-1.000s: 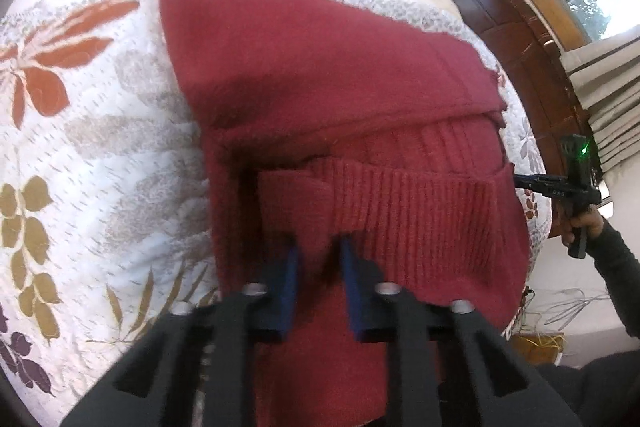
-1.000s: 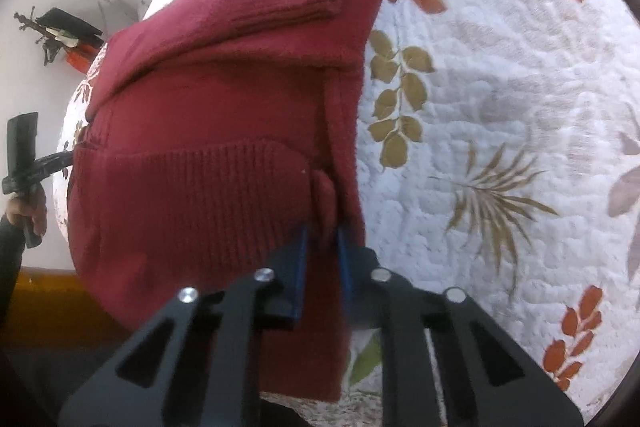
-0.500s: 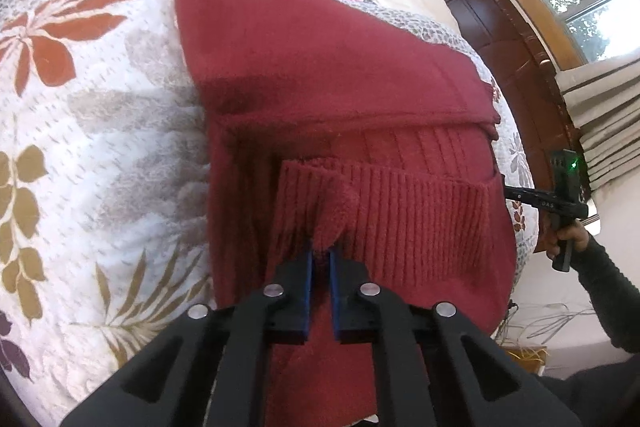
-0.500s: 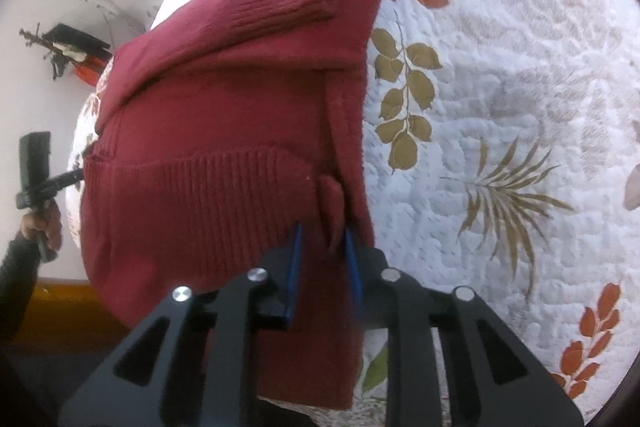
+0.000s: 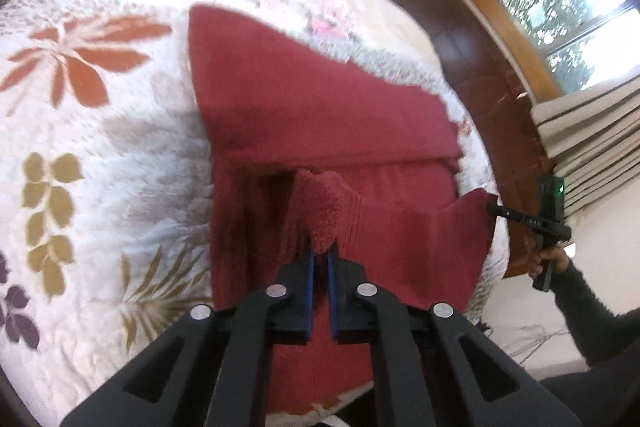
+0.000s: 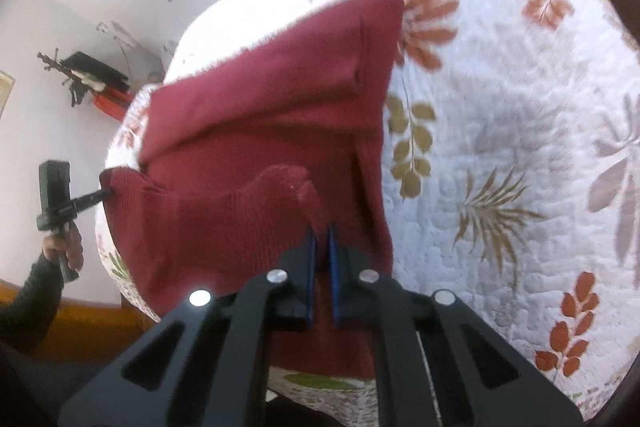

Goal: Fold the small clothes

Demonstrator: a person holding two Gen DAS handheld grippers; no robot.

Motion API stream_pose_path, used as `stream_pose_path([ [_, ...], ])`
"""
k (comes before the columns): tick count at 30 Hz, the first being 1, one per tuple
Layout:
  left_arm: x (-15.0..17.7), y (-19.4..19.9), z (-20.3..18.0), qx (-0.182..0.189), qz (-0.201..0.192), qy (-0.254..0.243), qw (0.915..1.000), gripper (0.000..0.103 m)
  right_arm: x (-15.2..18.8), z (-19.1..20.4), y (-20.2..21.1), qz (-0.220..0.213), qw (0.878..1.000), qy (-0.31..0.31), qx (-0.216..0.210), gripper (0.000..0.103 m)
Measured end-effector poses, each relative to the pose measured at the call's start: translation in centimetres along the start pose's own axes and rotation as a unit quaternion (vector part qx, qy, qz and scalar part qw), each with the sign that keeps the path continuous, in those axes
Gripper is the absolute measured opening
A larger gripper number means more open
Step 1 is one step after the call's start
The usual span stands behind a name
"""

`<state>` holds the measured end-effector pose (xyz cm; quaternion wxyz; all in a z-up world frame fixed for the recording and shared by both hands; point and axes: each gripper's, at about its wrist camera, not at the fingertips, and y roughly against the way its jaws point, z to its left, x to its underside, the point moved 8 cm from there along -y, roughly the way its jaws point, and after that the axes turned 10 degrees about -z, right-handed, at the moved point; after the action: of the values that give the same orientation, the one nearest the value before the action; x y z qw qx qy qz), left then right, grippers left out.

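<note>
A: Now, item one: red knit sweater [image 5: 320,115], lying on the floral quilt [image 5: 80,147], sleeves already folded in, near edge hanging over the bedside.

B: Grippers?

A: Left gripper [image 5: 319,259], blue pads pressed together on the left corner of the ribbed hem [image 5: 400,227]. Right gripper [image 6: 322,247], likewise pinched on the hem's right corner. Both corners lifted clear of the sweater's body.

B: Orientation?

A: Hem stretched crosswise between the two grippers; the sweater's long axis runs straight ahead of the fingers, toward the collar end at the far side of the bed.

B: Nearer hand?

A: Neither; each holds its own corner, evenly. By my judgement, the fold wants both carried forward together, hem onto the far end.
</note>
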<state>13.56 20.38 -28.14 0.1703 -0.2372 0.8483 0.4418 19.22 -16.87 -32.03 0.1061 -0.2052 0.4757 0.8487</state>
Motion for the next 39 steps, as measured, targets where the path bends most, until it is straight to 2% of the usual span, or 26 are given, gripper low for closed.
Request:
stream_pose_path([
  [9,-2.4,5.2,-2.9,0.017,-0.068,-0.008,0.9975,0.005,-3.7,3.3,5.2,-0.065,0.997,0.033,-0.005,0.005],
  [19,-9.8,6.4,-4.0,0.043,-0.119,-0.021,0.9917,0.005,-10.2,4.5,5.1,-0.099,0.994,0.054,-0.007,0.005],
  [25,-13.2,4.6,-2.8,0.046,-0.119,-0.022,0.9916,0.005,-13.7,4.3,2.5,-0.089,0.994,0.065,-0.003,0.005],
  [31,-14.9,2.3,-1.3,0.042,-0.105,-0.014,0.9935,0.005,-15.8,3.7,0.4,-0.079,0.995,0.064,-0.001,0.005],
  [39,-18.0,1.1,-0.4,0.045,-0.106,-0.006,0.9933,0.005,-19.2,3.2,-1.2,-0.069,0.996,0.048,-0.010,0.002],
])
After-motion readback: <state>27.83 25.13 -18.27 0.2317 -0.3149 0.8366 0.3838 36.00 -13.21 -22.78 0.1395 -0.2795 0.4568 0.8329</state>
